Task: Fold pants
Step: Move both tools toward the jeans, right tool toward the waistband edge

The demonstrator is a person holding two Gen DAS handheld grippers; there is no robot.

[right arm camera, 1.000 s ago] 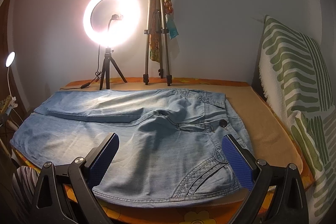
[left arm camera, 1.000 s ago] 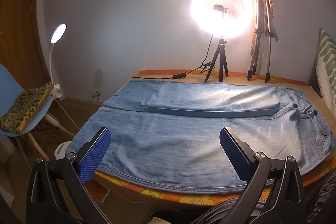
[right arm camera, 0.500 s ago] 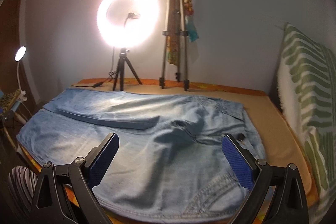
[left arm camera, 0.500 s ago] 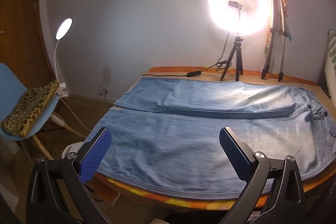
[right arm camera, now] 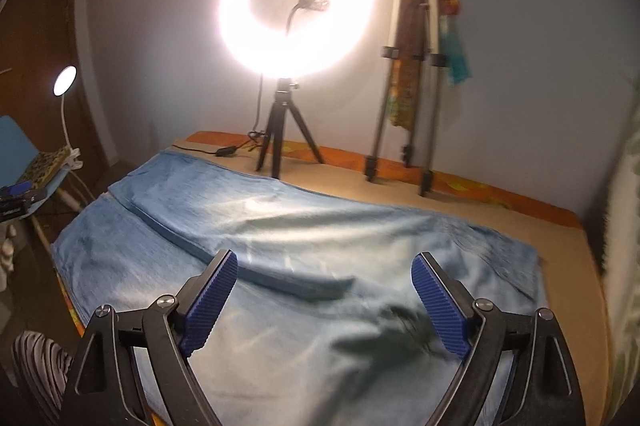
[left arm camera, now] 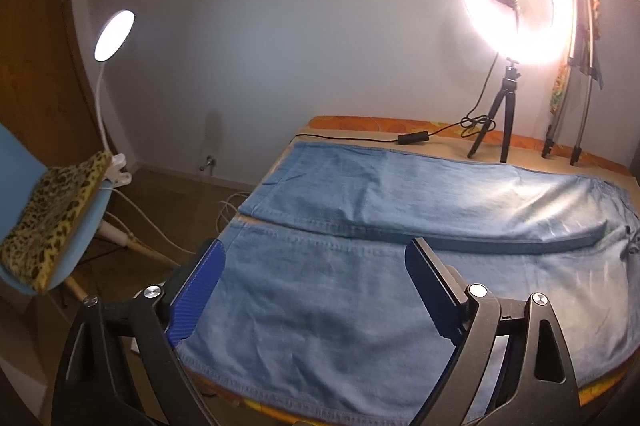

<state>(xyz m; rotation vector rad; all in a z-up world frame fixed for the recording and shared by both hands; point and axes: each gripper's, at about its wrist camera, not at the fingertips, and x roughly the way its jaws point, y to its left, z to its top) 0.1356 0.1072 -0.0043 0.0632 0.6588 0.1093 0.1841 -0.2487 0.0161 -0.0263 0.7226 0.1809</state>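
Observation:
Light blue denim pants (left arm camera: 360,234) lie flat across the table, the far leg folded over the near one, its dark edge running lengthwise. My left gripper (left arm camera: 316,286) hovers above the hem end of the near leg; its jaws are closing, wide apart, with nothing pressed between the blue pads. In the right wrist view the same pants (right arm camera: 304,234) fill the table, blurred by motion. Over the middle of the pants, near the crotch fold, my right gripper (right arm camera: 324,302) also has its jaws closing, still wide apart and holding nothing.
A lit ring light on a small tripod (left arm camera: 506,26) and a folded tripod (left arm camera: 576,74) stand at the table's far edge, a cable (left arm camera: 412,137) beside them. A blue chair with a leopard cushion (left arm camera: 52,222) and a clip lamp (left arm camera: 114,34) stand left. A striped sleeve (right arm camera: 40,366) shows low left.
Both grippers have swung left along the pants: the waistband and pockets have left the views and the hem end has come closer. Both pairs of jaws have narrowed slightly.

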